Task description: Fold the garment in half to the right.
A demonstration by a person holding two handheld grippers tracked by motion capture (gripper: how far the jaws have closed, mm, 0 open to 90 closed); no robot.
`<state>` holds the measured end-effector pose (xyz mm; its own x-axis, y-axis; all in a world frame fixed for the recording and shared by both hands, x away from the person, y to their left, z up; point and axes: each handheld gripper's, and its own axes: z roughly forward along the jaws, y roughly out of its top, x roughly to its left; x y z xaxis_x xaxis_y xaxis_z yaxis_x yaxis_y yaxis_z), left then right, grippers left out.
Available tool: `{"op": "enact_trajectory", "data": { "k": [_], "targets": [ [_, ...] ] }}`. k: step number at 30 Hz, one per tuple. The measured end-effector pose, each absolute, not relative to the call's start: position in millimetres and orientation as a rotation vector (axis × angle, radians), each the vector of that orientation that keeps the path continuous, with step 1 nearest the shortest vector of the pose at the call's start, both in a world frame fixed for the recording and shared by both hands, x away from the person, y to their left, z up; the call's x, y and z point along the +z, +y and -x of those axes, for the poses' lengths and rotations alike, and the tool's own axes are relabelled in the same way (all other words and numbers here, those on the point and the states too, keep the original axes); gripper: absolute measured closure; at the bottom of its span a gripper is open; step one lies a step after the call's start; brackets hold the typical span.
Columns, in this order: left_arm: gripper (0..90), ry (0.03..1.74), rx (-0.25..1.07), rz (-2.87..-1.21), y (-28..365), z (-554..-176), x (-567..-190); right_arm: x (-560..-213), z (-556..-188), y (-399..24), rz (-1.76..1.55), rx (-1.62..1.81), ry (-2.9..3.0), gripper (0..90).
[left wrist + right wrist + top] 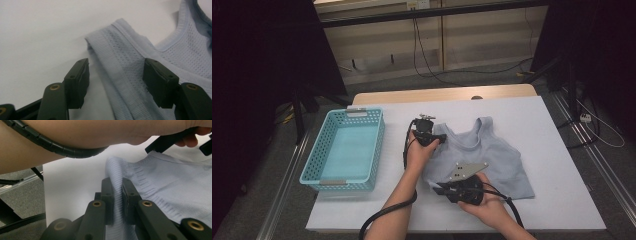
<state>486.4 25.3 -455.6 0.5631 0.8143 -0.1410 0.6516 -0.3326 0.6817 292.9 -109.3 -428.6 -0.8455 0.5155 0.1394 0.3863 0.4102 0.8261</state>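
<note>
Left gripper [116, 82]: jaws spread, straddling shoulder strap of pale blue tank top [120, 65], pads clear of it. Right gripper [117, 195]: jaws pinching the top's hem.

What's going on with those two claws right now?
Right gripper shut on tank top hem. Left gripper open, straddling shoulder strap. Nothing in the way.

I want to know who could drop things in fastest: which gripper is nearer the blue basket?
Left. The left gripper sits at the tank top's shoulder strap, right of the basket; the right gripper pinches the hem, farther off.
</note>
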Motion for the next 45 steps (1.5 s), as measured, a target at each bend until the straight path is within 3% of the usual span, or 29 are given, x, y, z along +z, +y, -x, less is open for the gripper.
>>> {"op": "enact_trajectory", "data": {
  "k": [5, 9, 13, 45],
  "targets": [
    [54.0, 1.177, 0.318, -2.106, 18, -483, -454, -428, -293, -109, -0.807, 1.417, 2.522, 82.9],
    [73.8, 1.200, 0.253, -2.088, 21, -484, -453, -427, -293, -110, -0.806, 1.420, 2.520, 82.9],
    [81.0, 1.173, 0.215, -2.100, 18, -482, -453, -428, -294, -109, -0.798, 1.411, 2.525, 82.9],
    [83.7, 1.257, 0.146, -1.998, 55, -488, -424, -426, -292, -100, -0.731, 1.401, 2.540, 82.9]
  ]
}}
